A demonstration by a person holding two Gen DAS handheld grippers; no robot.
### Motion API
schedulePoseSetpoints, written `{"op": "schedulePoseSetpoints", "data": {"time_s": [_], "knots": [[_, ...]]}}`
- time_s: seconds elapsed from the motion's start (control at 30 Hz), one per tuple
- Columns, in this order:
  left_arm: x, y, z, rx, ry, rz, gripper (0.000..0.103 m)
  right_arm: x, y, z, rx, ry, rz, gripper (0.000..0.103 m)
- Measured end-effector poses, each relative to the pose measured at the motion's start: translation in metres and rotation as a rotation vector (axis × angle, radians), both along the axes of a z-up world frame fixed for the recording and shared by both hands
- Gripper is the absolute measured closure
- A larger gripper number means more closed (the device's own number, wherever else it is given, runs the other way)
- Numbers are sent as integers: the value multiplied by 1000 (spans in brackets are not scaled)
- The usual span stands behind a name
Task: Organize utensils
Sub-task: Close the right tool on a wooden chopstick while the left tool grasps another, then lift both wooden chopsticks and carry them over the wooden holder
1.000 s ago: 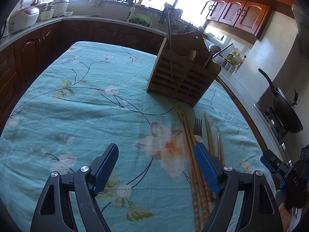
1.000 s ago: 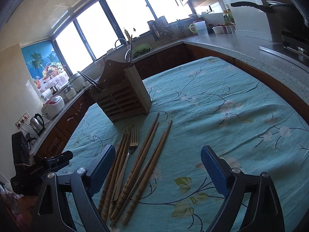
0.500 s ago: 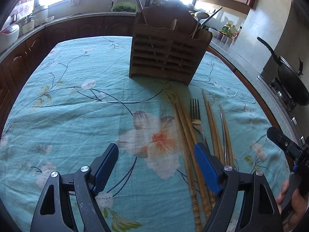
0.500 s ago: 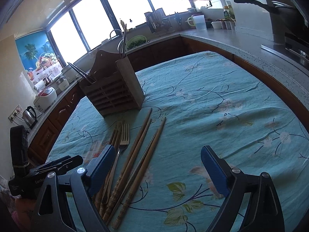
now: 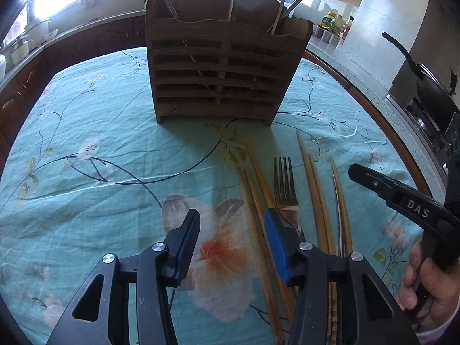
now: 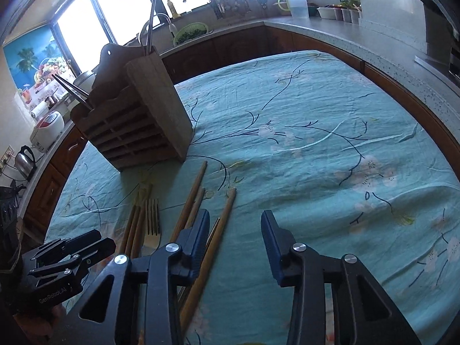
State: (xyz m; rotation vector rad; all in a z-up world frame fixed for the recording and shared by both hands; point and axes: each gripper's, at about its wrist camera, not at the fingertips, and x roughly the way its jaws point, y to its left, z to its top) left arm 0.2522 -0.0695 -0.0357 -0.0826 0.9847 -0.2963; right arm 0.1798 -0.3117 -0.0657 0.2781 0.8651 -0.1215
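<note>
A slatted wooden utensil holder (image 5: 221,72) stands on the teal floral tablecloth (image 5: 86,149); it also shows in the right wrist view (image 6: 138,126), with a few utensils standing in it. In front of it lie several wooden chopsticks (image 5: 313,181) and a metal fork (image 5: 284,184). My left gripper (image 5: 230,238) is open and empty, low over the cloth; its right finger is over the fork's handle and the left chopsticks. My right gripper (image 6: 234,238) is open and empty; its left finger sits over the right-hand chopsticks (image 6: 227,215). The fork (image 6: 152,224) lies to the left of it.
Kitchen counters (image 6: 345,28) ring the table, with a jug (image 6: 297,5), a green colander (image 6: 191,30), a rice cooker (image 6: 47,129) and a kettle (image 6: 24,161). A black pan (image 5: 431,86) sits on the stove at right. The tablecloth (image 6: 330,143) spreads right of the chopsticks.
Both grippers have moved forward toward the holder and the utensils and have narrowed their opening. The left one has swung to face the holder head-on.
</note>
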Motion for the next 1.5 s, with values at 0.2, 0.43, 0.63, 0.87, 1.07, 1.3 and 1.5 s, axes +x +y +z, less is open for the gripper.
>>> {"op": "schedulePoseSetpoints", "data": {"time_s": [0.2,0.43,0.63,0.87,1.07,1.3,1.5], "knots": [[9,-12,-13,25,2,-36,73,21,7,-14,-60,56,39,86],[8,-13,-17,62,2,-109,86,10,11,-15,-105,72,78,95],[-3,-2,-14,104,13,-148,88,-19,4,-11,-117,85,90,95],[17,-3,-11,62,63,-76,88,-17,-4,-9,-77,81,54,93],[26,-18,-16,99,27,-75,96,-9,3,-12,-105,66,44,93],[20,-8,-15,40,20,-71,100,-14,1,-5,-36,40,47,98],[-7,23,22,-80,-48,-44,100,-36,9,39,29,-83,75,98]]}}
